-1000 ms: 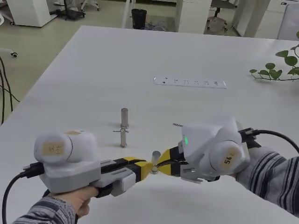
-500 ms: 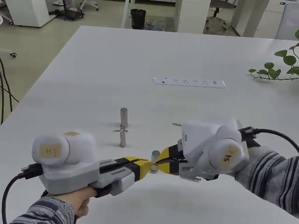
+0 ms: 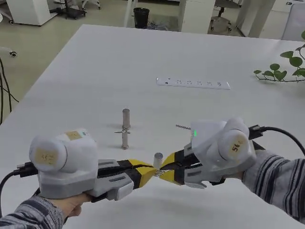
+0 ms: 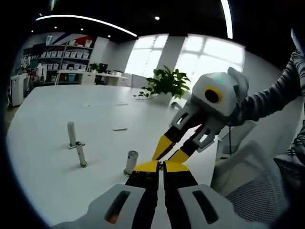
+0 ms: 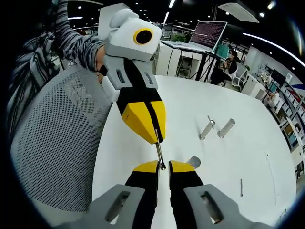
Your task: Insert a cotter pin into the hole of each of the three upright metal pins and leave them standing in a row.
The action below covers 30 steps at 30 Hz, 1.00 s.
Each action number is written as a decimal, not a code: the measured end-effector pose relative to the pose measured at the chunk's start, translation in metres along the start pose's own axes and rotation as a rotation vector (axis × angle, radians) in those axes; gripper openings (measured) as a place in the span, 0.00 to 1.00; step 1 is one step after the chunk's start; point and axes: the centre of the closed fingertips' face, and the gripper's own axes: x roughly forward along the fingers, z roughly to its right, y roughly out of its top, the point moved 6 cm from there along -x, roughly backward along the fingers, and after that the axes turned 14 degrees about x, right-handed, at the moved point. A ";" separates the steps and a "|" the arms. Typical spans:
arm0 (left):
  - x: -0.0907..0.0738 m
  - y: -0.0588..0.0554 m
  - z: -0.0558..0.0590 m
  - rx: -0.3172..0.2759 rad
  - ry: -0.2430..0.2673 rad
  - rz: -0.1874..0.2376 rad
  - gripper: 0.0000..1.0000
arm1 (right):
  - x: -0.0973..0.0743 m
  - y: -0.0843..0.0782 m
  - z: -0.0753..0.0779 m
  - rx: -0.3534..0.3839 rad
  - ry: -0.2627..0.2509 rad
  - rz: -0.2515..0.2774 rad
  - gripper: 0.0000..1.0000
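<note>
Cotter pin [image 5: 158,151]: a thin, straight sliver of bare wire, and we see it pinched at one end between the yellow tips of the left gripper [image 5: 155,137]. Those jaws are pressed flat together on it. The wire runs out from those tips to the right gripper [image 5: 163,167], whose black jaws with yellow ends stand a slit apart. The wire's rounded end lies in that slit, but we cannot tell whether the pads press on it. From the head view, the two sets of tips meet nose to nose just above the smooth white table [image 3: 200,52].

Just beyond the meeting tips stands the near pin [image 3: 158,160], a short, dull grey metal cylinder with a flat top. It is upright and close to the wire, though we cannot tell whether they touch. Farther out from the left gripper's tips stands the middle pin [image 3: 125,140], slimmer, with a thin crosspiece [image 3: 119,132] jutting from its top. The far pin [image 3: 126,117] is upright right behind it, a plain cylinder.

Beyond the right gripper's body a loose cotter pin [image 3: 182,127] lies flat on the table. Well past it lie a long white power strip [image 3: 193,84] and, off to that gripper's outer side, a leafy green plant [image 3: 286,69].
</note>
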 end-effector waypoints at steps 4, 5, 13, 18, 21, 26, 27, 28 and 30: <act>-0.002 0.001 0.001 0.035 -0.031 -0.002 0.00 | 0.001 0.000 -0.005 0.021 0.034 0.007 0.00; -0.003 0.002 0.001 0.030 -0.043 0.009 0.00 | 0.001 0.000 -0.006 0.025 0.042 0.009 0.00; -0.005 0.000 0.001 0.069 -0.053 -0.007 0.00 | -0.002 0.001 -0.008 -0.003 0.042 0.007 0.00; -0.002 0.000 -0.001 0.126 -0.009 -0.019 0.01 | -0.003 0.001 -0.007 -0.050 0.012 -0.014 0.00; 0.000 -0.001 -0.001 0.138 0.006 -0.031 0.03 | -0.003 0.000 -0.006 -0.071 0.001 -0.031 0.00; 0.005 -0.005 -0.003 0.162 0.047 -0.049 0.15 | -0.005 -0.004 0.003 -0.071 -0.041 -0.061 0.00; 0.005 -0.006 -0.003 0.164 0.056 -0.052 0.17 | -0.005 -0.006 0.005 -0.071 -0.053 -0.070 0.00; 0.006 -0.007 -0.005 0.171 0.075 -0.056 0.19 | -0.005 -0.007 0.007 -0.066 -0.061 -0.075 0.00; 0.008 -0.006 -0.007 0.175 0.106 -0.058 0.22 | -0.006 -0.010 0.012 -0.053 -0.079 -0.086 0.00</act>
